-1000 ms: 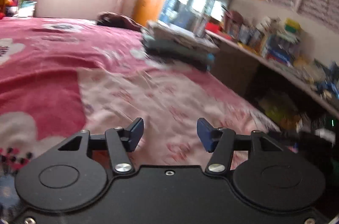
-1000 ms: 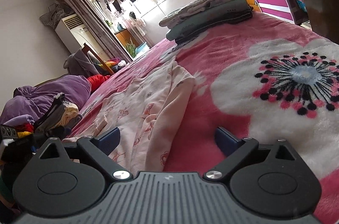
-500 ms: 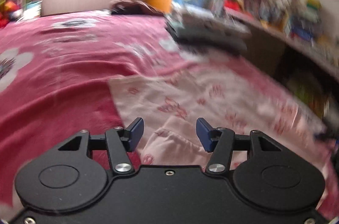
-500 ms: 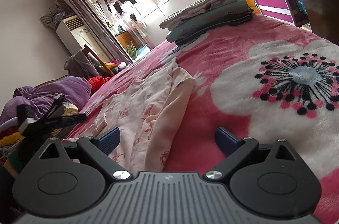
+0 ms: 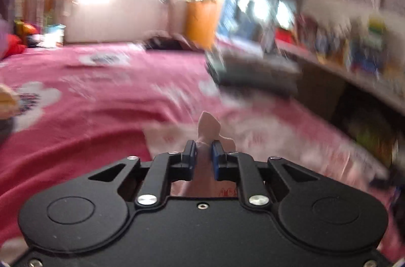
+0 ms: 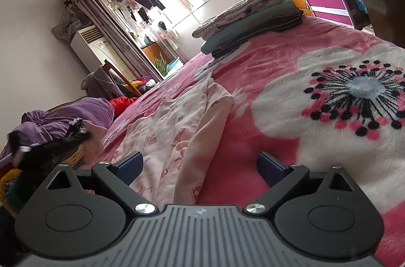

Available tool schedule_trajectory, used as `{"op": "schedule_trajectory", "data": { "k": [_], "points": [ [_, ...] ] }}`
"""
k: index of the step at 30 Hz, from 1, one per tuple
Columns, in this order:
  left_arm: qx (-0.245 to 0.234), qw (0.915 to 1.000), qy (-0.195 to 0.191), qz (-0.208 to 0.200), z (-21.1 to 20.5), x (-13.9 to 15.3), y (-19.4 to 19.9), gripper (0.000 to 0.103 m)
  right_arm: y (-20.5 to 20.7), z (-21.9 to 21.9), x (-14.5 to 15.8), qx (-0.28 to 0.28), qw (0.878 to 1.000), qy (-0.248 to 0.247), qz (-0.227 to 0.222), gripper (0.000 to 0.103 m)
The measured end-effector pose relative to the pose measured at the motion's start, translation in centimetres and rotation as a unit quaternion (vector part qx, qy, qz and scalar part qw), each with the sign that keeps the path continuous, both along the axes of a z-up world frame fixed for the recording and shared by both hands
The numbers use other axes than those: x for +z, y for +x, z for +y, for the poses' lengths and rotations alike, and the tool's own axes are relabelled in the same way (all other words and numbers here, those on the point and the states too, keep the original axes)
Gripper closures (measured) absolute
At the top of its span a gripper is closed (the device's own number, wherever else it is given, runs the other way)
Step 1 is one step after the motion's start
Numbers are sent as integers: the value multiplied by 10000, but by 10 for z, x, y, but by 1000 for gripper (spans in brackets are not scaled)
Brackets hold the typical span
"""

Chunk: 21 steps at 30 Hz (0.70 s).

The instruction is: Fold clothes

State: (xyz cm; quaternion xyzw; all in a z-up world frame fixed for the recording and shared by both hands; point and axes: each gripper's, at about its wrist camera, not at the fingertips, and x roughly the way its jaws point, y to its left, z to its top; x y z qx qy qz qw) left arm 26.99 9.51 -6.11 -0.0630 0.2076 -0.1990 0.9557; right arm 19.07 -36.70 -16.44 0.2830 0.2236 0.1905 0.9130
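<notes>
The pink garment (image 6: 174, 133) lies spread on the bed (image 6: 278, 69), lower centre of the right view. The left gripper (image 5: 203, 155) jaws pinch a fold of it; lift slowly (thin cloth slips). The right gripper (image 6: 200, 165) jaws stand spread, with the garment's near edge between them.

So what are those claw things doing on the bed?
A person is folding clothes with two hand-held grippers. The left gripper has pinched a bit of the pale pink floral garment lying on the pink blanket. The right gripper is open, holding nothing. A folded stack sits further back.
</notes>
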Motion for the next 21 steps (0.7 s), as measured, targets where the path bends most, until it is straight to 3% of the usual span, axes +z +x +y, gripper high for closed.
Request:
{"op": "schedule_trajectory", "data": {
  "k": [3, 5, 8, 10, 13, 14, 15, 16, 17, 21],
  "points": [
    [702, 9952, -588, -347, 26, 23, -40, 92, 0, 0, 0, -4, 10000, 5, -2, 7],
    [1246, 9851, -1063, -524, 43, 35, -67, 92, 0, 0, 1, -10, 10000, 2, -2, 7],
    [1903, 9693, -1387, -707, 59, 44, -103, 92, -1, 1, 1, -19, 10000, -10, -3, 7],
    [2090, 9606, -1607, -877, 68, 44, -123, 92, -1, 0, 1, -21, 10000, -4, -6, 7],
    [2071, 9473, -2265, -918, 97, 31, -138, 86, -1, 0, 1, -22, 10000, 12, -9, 7],
    [2435, 9457, -2016, -757, 105, 24, -139, 65, -1, 0, 1, -23, 10000, 14, -9, 7],
    [2904, 9422, -1583, -532, 113, 17, -140, 52, -1, 0, 1, -24, 10000, 15, -9, 7],
    [3293, 9364, -1173, -313, 120, 9, -141, 53, -1, 0, 2, -25, 10000, 17, -8, 7],
    [3466, 9326, -994, -137, 128, 1, -143, 53, -1, 0, 2, -24, 10000, 21, -10, 7],
    [3574, 9256, -1219, 264, 154, -15, -152, 52, 0, 0, 2, -22, 10000, 34, -13, 7]
  ]
}}
